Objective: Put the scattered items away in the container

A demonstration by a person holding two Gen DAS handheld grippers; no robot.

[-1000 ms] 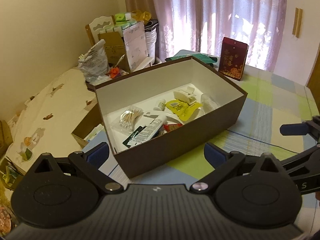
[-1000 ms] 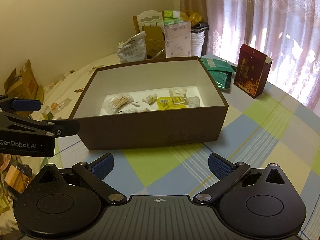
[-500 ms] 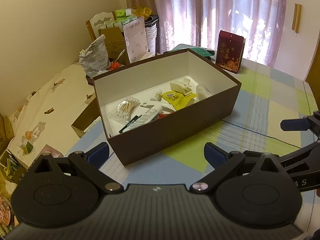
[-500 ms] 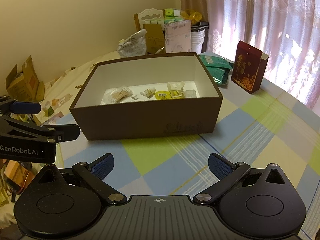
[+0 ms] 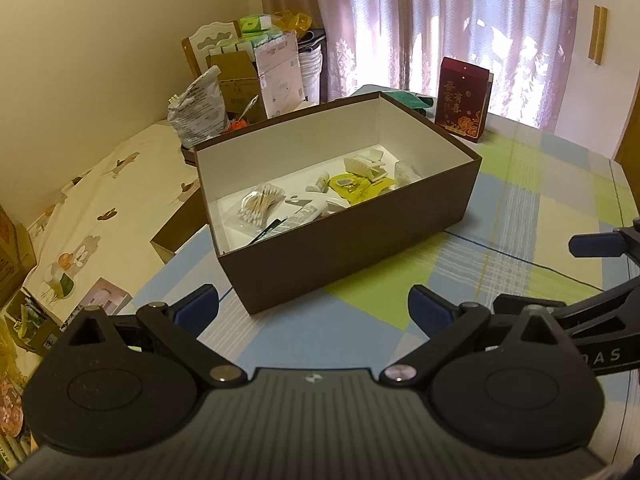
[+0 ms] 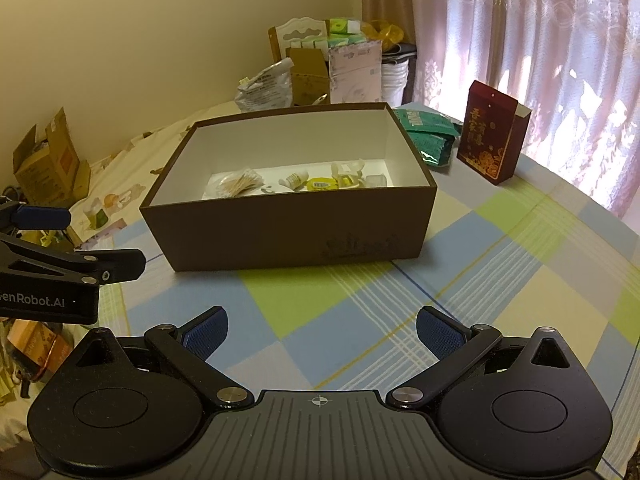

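A brown box with a white inside (image 5: 360, 236) (image 6: 288, 236) stands on the checked tablecloth. Inside lie a bag of cotton swabs (image 5: 260, 204) (image 6: 238, 184), a white tube (image 5: 304, 214), a small bottle (image 6: 294, 179), a yellow sachet (image 5: 356, 186) (image 6: 320, 184) and a white clip (image 5: 366, 164). My left gripper (image 5: 314, 306) is open and holds nothing, well short of the box's near corner. Also open and holding nothing, my right gripper (image 6: 322, 330) hangs over the cloth in front of the box's long side.
A dark red carton (image 5: 462, 100) (image 6: 492, 136) stands behind the box, with green packets (image 6: 430, 136) beside it. Left of the table is a bed (image 5: 80, 200) with cardboard boxes (image 6: 48, 164); a cluttered chair (image 5: 240, 76) stands at the back. Curtains (image 5: 460, 20) hang behind.
Both grippers have drawn back from the box, so it looks smaller and farther in both views. Nothing was picked up or let go.
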